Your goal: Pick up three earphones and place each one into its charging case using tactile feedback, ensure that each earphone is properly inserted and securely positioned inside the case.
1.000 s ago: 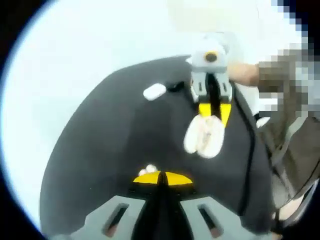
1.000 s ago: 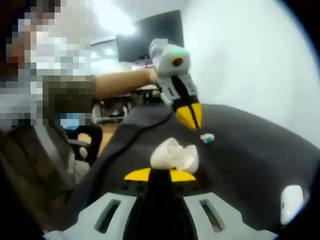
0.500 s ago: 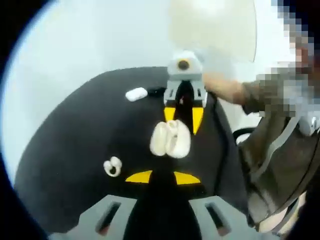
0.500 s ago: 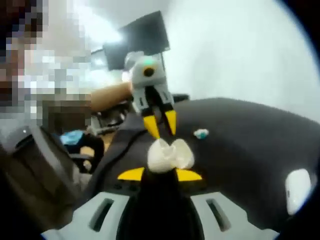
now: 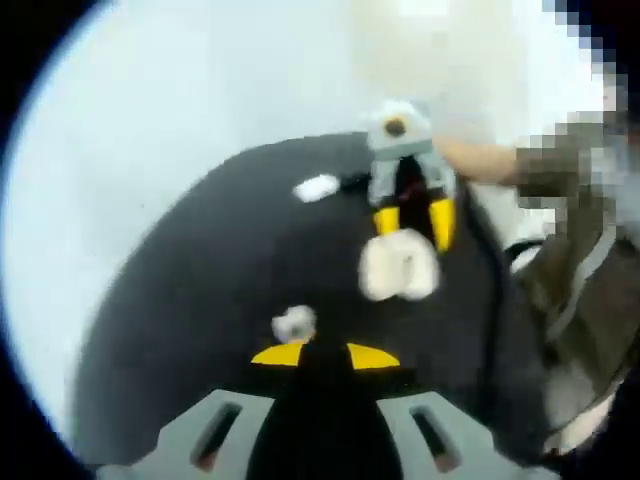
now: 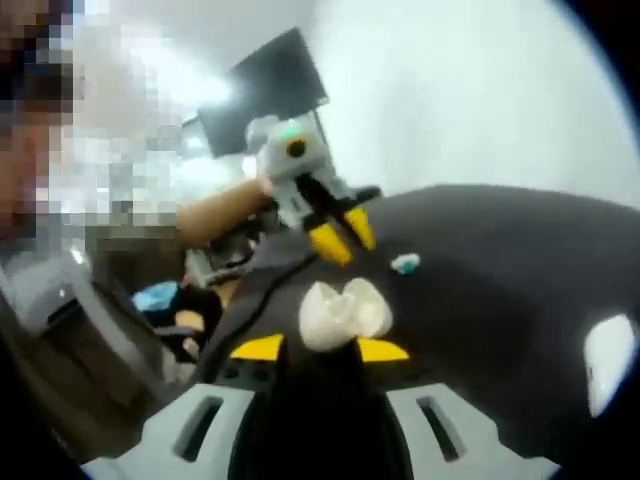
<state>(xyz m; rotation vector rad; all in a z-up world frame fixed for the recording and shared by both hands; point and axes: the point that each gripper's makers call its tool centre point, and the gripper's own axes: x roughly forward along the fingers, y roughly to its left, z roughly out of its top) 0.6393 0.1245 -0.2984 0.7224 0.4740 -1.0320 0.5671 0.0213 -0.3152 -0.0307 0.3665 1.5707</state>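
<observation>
A white earphone (image 5: 294, 322) lies on the black mat (image 5: 200, 300) just ahead of my left gripper (image 5: 325, 352), a little to the left of its tips. The jaws stand slightly apart with nothing between them. Beyond it my right gripper (image 5: 413, 225) is shut on an open white charging case (image 5: 400, 268), held above the mat. In the right gripper view the same open case (image 6: 345, 312) sits at my right gripper's (image 6: 320, 348) yellow tips. The left gripper (image 6: 345, 235) hovers behind it, with a teal-tipped earphone (image 6: 405, 264) on the mat beside it.
A closed white case (image 5: 317, 187) lies at the mat's far edge next to a small black object (image 5: 350, 182). Another white case (image 6: 610, 350) is at the right of the right gripper view. A person's arm and body fill one side; a dark monitor (image 6: 265, 85) stands behind.
A second ago my left gripper's tips were together at the earphone; they have since parted and the earphone lies free on the mat. Both views have shifted with the hands.
</observation>
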